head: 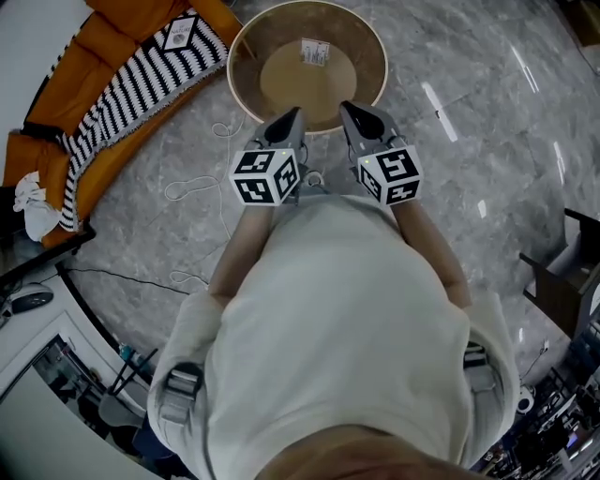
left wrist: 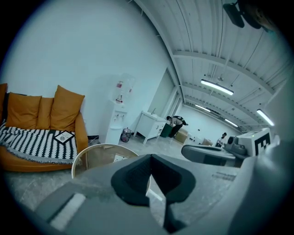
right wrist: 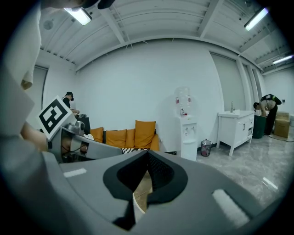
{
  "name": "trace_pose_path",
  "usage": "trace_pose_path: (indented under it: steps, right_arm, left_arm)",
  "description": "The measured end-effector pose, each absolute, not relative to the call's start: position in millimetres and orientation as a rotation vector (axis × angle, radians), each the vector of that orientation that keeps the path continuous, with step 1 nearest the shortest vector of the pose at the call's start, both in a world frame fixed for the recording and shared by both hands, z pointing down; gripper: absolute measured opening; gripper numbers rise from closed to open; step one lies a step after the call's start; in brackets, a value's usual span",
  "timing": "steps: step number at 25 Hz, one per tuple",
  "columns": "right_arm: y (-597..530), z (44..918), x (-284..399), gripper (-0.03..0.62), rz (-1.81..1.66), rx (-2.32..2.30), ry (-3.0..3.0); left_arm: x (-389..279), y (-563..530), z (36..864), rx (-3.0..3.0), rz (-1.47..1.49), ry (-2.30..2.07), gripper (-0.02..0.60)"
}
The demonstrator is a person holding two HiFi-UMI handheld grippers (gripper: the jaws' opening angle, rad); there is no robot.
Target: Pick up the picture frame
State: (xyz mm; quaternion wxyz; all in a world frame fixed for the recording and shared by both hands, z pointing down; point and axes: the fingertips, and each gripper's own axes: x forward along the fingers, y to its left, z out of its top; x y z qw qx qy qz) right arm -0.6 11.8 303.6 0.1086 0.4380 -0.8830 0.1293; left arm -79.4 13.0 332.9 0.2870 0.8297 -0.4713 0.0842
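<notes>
While the person stood on the grey marble floor (head: 469, 112), the left gripper (head: 292, 117) and the right gripper (head: 352, 111) were held out side by side, their tips over the near rim of a round table (head: 375, 56). In its own view the left gripper (left wrist: 150, 160) had its jaws pressed together with nothing between them. The right gripper (right wrist: 147, 156) was likewise closed and empty. A small square with a dark border, probably the picture frame (head: 178, 34), lay on the striped blanket (head: 131, 84) over the orange sofa (head: 122, 23), well apart from both grippers. The left gripper view showed the same frame (left wrist: 64, 137) sitting corner-up on the blanket, left of the table.
</notes>
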Motion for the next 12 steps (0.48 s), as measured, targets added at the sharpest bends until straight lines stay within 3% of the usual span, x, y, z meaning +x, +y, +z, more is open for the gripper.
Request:
trace_pose_path:
  steps: [12]
  right_arm:
    - [-48.5,350.3,2.9,0.0,0.439,1.228,-2.556]
  left_arm:
    - [-86.5,-40.7,374.4,2.132,0.266,-1.258,0.002]
